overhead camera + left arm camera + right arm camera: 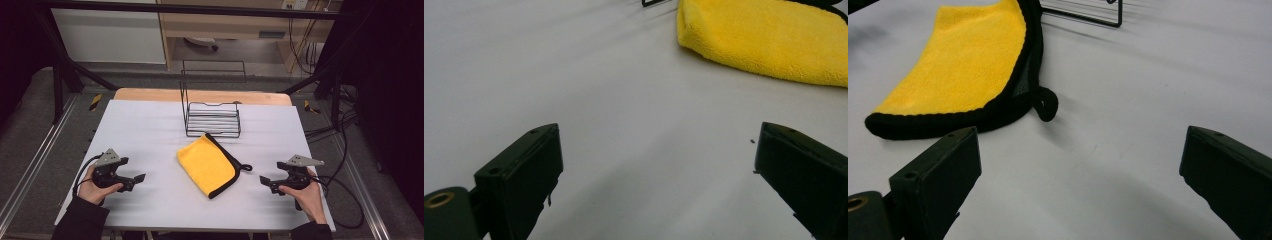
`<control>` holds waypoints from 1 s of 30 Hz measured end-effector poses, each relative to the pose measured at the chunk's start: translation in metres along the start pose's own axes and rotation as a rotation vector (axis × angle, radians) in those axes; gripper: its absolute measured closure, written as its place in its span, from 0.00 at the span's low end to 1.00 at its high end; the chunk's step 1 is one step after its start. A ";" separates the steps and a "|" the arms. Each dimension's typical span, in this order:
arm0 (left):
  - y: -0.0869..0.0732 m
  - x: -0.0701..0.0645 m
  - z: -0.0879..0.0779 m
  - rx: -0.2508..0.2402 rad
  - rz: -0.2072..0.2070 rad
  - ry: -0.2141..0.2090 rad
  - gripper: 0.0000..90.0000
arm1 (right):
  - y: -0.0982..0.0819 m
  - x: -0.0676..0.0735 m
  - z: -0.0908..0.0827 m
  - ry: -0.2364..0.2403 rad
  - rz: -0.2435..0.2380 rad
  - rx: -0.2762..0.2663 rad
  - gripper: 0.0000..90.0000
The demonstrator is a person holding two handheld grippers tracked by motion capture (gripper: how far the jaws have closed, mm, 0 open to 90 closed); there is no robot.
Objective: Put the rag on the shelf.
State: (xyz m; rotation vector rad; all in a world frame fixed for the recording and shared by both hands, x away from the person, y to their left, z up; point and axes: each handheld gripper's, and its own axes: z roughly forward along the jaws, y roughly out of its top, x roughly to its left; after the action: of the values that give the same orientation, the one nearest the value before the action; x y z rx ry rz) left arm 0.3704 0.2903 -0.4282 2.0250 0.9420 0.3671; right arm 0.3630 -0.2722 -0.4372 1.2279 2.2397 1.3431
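Two claws of mine rest low in the frame, left gripper (141,177) and right gripper (263,180), both with jaws apart and holding nothing. Between them the yellow cloth (207,164) lies mid-frame, bare white table (150,125) all round; wire rack (212,119) just above.

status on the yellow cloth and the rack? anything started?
Done: nothing visible; the yellow cloth lies folded on the table, just in front of the wire rack. In hand: nothing; the left claw and right claw are open, either side of the cloth. Left: grasping and moving it.
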 end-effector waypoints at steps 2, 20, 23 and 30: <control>0.000 0.000 0.001 0.005 0.005 0.001 0.06 | 0.000 0.001 0.001 0.001 -0.005 0.003 0.04; -0.002 0.000 -0.001 0.001 -0.001 0.007 0.06 | 0.008 0.029 0.018 0.025 -0.056 0.050 0.04; -0.002 0.001 -0.002 0.000 0.001 0.010 0.06 | 0.010 0.036 0.022 0.023 -0.064 0.070 0.04; -0.003 0.001 0.000 0.006 0.001 0.012 0.06 | 0.016 0.053 0.032 0.049 -0.084 0.084 0.04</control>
State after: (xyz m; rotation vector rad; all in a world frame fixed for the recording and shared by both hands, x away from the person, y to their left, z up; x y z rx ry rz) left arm 0.3693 0.2919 -0.4303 2.0311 0.9509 0.3782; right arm 0.3580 -0.2091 -0.4315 1.1249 2.3757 1.2730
